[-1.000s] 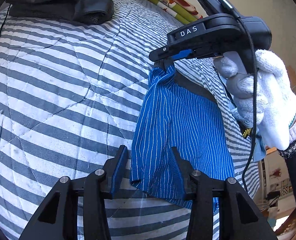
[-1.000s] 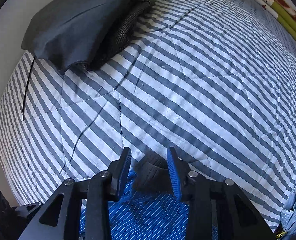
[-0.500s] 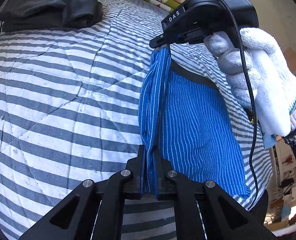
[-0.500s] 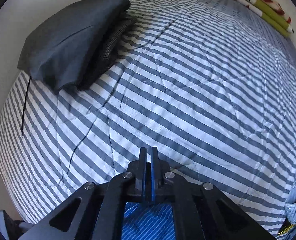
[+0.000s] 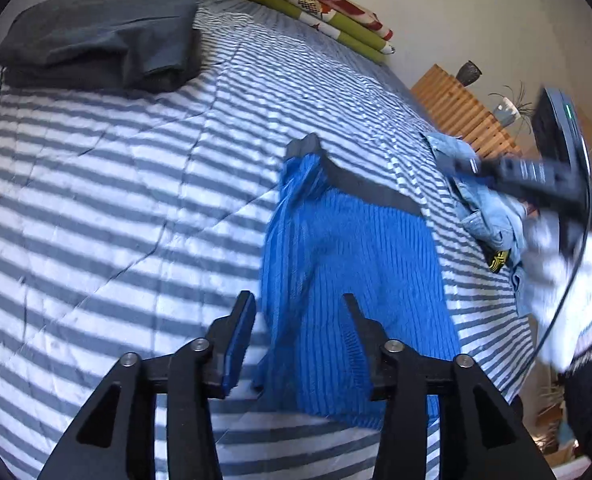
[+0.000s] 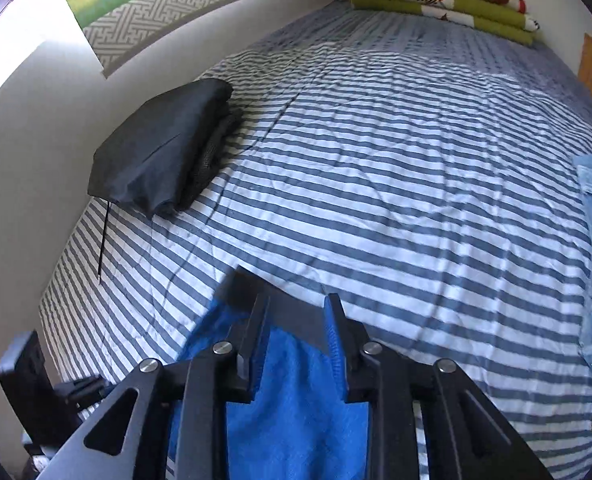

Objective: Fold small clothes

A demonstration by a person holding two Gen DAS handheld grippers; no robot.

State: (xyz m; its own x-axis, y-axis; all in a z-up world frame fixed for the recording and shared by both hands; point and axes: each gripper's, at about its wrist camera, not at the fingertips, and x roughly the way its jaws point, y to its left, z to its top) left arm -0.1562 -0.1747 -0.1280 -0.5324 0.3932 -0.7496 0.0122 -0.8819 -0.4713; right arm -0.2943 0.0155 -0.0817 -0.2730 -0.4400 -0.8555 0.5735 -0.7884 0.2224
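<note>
Blue striped shorts with a dark waistband lie on the striped bed, the left part doubled over onto the rest. My left gripper is open above their near hem, with nothing held between its fingers. In the right wrist view the same shorts sit under my right gripper, which is open just over the waistband. From the left wrist view the right gripper's body appears blurred at the right, held by a white-gloved hand.
A folded dark garment lies at the far left of the bed, also seen as the dark garment. A light denim piece sits to the right of the shorts. Folded green blankets rest at the bed's far end.
Both grippers, shut on the shorts' edge half a second ago, have opened and let go. The lifted edge now lies folded over, and the right gripper has drawn away to the right.
</note>
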